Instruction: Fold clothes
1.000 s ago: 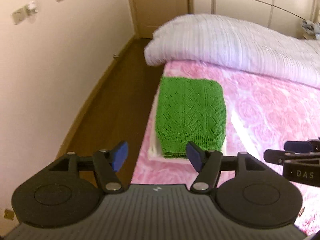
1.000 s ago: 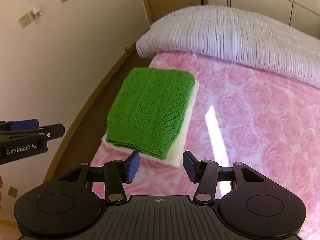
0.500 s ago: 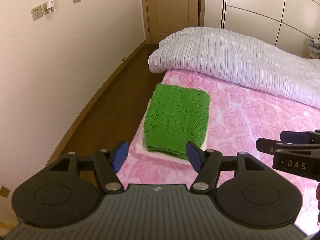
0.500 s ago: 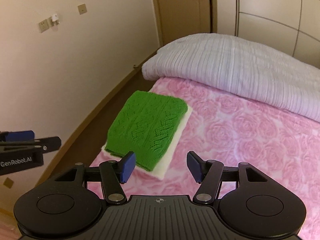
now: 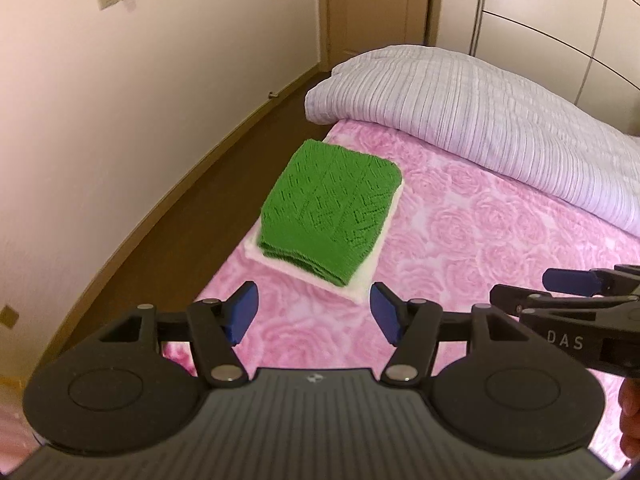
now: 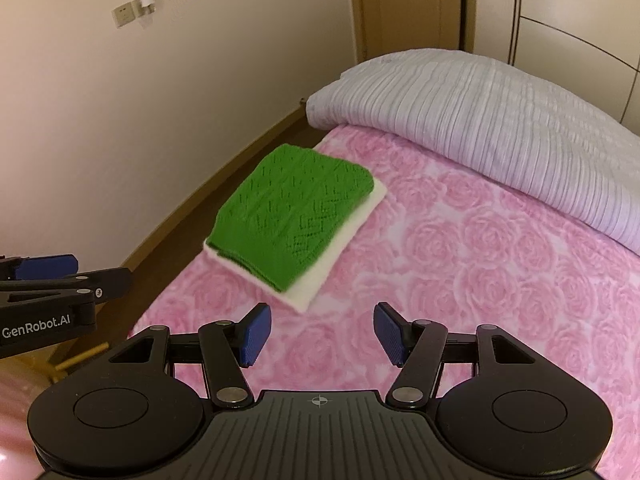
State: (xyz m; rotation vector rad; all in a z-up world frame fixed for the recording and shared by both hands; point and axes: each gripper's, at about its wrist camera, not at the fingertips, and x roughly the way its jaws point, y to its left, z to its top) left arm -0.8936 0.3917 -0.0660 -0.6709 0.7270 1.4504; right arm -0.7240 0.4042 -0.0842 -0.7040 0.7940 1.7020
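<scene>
A folded green knit sweater [image 5: 330, 210] [image 6: 292, 214] lies on top of a folded white garment [image 5: 362, 290] [image 6: 340, 256] near the left edge of the pink rose bedspread [image 5: 460, 248] [image 6: 460, 260]. My left gripper [image 5: 314, 314] hangs open above the bed, short of the stack, nothing between its blue pads. My right gripper [image 6: 322, 332] is open too, also short of the stack and empty. Each gripper shows at the side of the other's view, the right one [image 5: 568, 292] and the left one [image 6: 60, 276].
A striped pale duvet [image 5: 480, 120] [image 6: 480, 120] is bunched across the head of the bed. A brown floor strip [image 5: 168, 216] runs between the bed and the cream wall [image 5: 120, 100]. A wooden door [image 5: 376, 4] and wardrobe panels [image 5: 560, 20] stand at the far end.
Both grippers have pulled back and up from the stack, which now looks smaller and farther away. Both stayed open and empty. The stack has not moved.
</scene>
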